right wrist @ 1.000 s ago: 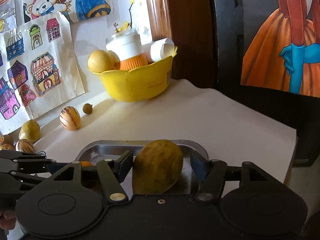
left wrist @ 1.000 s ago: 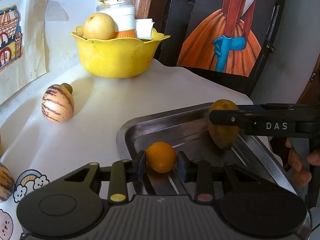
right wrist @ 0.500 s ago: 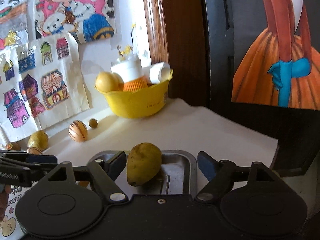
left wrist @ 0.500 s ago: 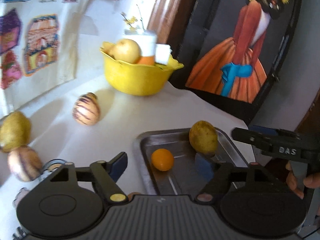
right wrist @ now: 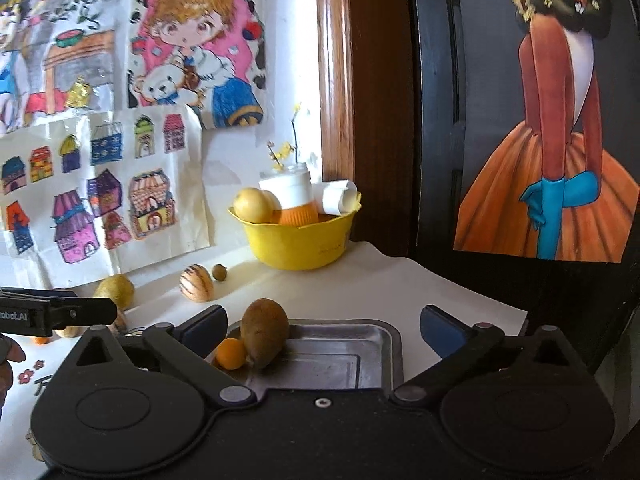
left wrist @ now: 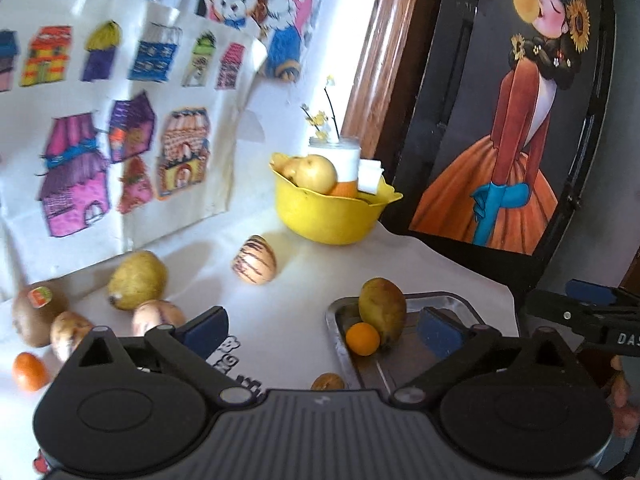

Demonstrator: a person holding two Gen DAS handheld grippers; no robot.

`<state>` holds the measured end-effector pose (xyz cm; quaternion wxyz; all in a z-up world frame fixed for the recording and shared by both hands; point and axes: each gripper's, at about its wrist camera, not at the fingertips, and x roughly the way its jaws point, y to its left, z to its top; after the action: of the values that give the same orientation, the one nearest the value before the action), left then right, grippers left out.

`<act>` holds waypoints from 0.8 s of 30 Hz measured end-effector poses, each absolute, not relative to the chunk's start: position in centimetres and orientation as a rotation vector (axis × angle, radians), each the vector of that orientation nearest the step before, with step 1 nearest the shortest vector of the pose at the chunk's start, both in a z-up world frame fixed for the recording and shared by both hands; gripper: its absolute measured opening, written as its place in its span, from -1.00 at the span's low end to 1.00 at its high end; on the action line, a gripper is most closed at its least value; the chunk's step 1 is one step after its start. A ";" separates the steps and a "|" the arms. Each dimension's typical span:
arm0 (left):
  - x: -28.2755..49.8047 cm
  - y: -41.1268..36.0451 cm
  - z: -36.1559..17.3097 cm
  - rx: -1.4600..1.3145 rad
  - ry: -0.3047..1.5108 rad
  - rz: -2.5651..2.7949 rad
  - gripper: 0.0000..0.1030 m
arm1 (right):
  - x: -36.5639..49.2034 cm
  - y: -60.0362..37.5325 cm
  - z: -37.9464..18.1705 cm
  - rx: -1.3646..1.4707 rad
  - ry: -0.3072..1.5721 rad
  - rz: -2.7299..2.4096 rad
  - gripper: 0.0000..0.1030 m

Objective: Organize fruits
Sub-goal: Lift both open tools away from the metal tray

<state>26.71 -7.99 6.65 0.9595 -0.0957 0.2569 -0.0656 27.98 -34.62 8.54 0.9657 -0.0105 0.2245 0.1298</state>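
Left view, left to right: kiwi, tangerine, 2 small fruits beside it, pear, striped melon, all on the white table. Yellow bowl at the back holds fruit and a jar. Left gripper jaws wide apart, holding nothing, raised over the table. Steel tray right of centre: mango and orange lie in its left end, touching. Small fruit just outside the tray's near corner. Right gripper jaws wide apart too, holding nothing, above the tray.
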 end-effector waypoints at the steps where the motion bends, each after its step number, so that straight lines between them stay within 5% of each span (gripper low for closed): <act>1: 26.1 -7.8 6.7 -0.197 0.519 -0.131 0.99 | 27.2 -34.4 8.8 -0.019 0.452 0.264 0.99; 24: 13.6 -0.6 4.3 -0.192 0.655 -0.067 0.99 | 11.9 -28.6 5.8 0.014 0.656 0.376 0.99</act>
<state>13.61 -0.63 4.34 0.9418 -0.0940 0.3211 -0.0330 11.85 -28.63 5.76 0.9294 0.0067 0.3203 0.1834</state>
